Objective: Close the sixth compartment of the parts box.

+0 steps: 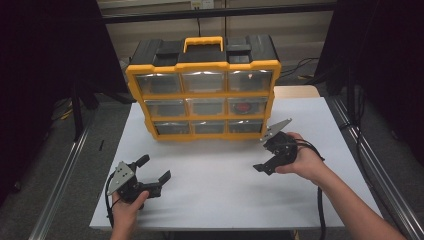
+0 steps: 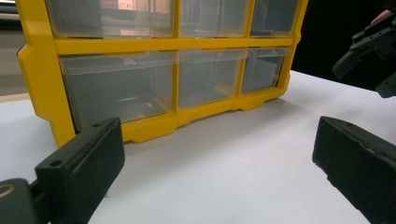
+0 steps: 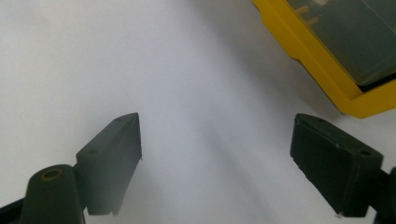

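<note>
On the left, I had the left gripper [image 1: 154, 169] low over the white table top [image 1: 210, 185], its jaws spread wide and holding nothing. Its own view looked along the black pads [image 2: 88, 163] toward the bottom row of the yellow plastic drawer cabinet with clear fronts [image 1: 202, 100], which stood upright at the far middle of the table, well apart from that gripper. The lower-left clear drawer [image 2: 116, 86] appeared shut and, as far as I could tell through the plastic, empty.

One drawer in the middle row, right column, held something red [image 1: 244, 106]; I could not tell what it was.

To the right, the right gripper [image 1: 267, 152] hovered just in front of the cabinet's lower right corner [image 3: 359, 100], released as well, jaws wide and pointing down at bare table.

I judged this to be the approach step: nothing gripped, every drawer seemingly closed. The next move would call for bringing one gripper up level with a drawer front, closing on its lip, and pulling straight out while the other steadied the cabinet.
</note>
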`<state>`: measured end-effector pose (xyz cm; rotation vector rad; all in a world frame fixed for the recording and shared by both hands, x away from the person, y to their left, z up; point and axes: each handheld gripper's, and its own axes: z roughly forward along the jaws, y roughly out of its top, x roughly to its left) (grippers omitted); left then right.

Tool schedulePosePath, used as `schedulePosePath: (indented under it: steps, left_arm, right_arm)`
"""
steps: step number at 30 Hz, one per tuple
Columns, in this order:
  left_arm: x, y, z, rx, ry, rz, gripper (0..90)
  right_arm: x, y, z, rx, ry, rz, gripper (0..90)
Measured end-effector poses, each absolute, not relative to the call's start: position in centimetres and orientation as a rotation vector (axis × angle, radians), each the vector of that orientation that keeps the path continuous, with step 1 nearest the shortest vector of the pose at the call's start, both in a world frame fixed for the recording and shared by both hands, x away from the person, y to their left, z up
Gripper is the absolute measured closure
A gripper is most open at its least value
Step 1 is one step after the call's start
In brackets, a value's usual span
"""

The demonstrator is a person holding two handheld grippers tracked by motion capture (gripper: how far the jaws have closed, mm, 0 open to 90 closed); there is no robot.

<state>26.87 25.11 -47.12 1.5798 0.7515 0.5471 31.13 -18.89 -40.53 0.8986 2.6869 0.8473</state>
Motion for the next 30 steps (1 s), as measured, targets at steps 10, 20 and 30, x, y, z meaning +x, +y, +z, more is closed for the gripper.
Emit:
schedulePosePath:
  steps: [10,20,30]
  left_arm:
    - [26.8,25.0,-47.1,1.578,0.748,0.545,2.5]
    - [26.8,25.0,-47.1,1.577,0.751,0.544,2.5]
    - [26.8,25.0,-47.1,1.579,0.748,0.544,2.5]
  right_arm:
    - [30.0,-19.9,-41.5,0.902,2.623,0.933,16.2]
    - [28.8,-21.3,-42.2,0.938,2.527,1.046,15.5]
    - [27.7,-22.9,-42.8,0.994,2.407,1.163,13.9]
